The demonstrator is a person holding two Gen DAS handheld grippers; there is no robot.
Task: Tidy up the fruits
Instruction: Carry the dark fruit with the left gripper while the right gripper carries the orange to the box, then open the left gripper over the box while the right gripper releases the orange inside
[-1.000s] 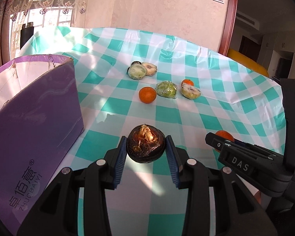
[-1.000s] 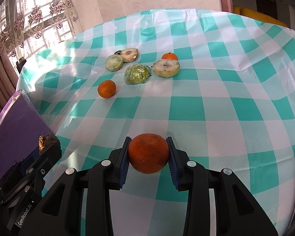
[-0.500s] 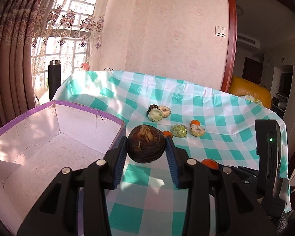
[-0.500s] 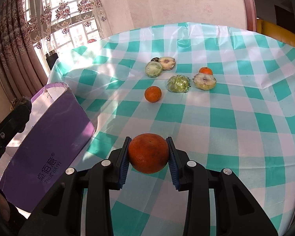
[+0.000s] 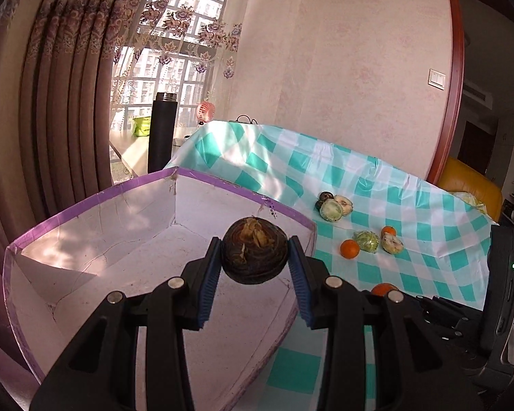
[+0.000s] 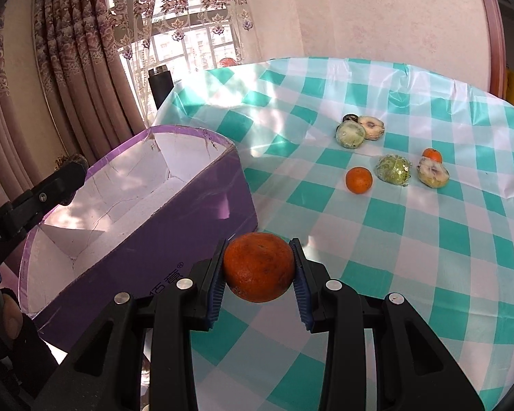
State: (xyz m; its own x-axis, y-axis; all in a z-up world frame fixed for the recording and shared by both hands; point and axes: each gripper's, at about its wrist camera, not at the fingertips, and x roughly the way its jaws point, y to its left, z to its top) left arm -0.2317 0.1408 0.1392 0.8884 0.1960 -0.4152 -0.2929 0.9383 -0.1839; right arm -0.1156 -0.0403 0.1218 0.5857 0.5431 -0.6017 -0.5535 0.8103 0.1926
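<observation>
Sunlight is pouring through the lace curtains onto a table wearing a teal-and-white checked cloth [image 6: 377, 246], and a purple box [image 6: 174, 239] with a white inside is sitting open at its left end. The left gripper [image 5: 254, 263] is clamping a dark brown, wrinkly fruit [image 5: 254, 255] and is hanging over the box opening, so that one is looking about ready to drop. The right gripper [image 6: 258, 270] is squeezing a big orange [image 6: 258, 267] and, judging by its own view, is hovering beside the box's outer wall, not over the inside. Out on the cloth, well apart from the box, a small orange [image 6: 358, 179], a plastic-wrapped green fruit [image 6: 393, 169], another tiny orange [image 6: 432, 154] and a few cut halves [image 6: 350, 134] are waiting. To do this bit well, the person is probably wanting to lower the brown fruit close to the box floor before letting go, so it isn't bouncing or bruising, and to put it toward a far corner, leaving room. The right one should be clearing the purple rim before releasing anything, and both tools should be keeping out of each other's way.
</observation>
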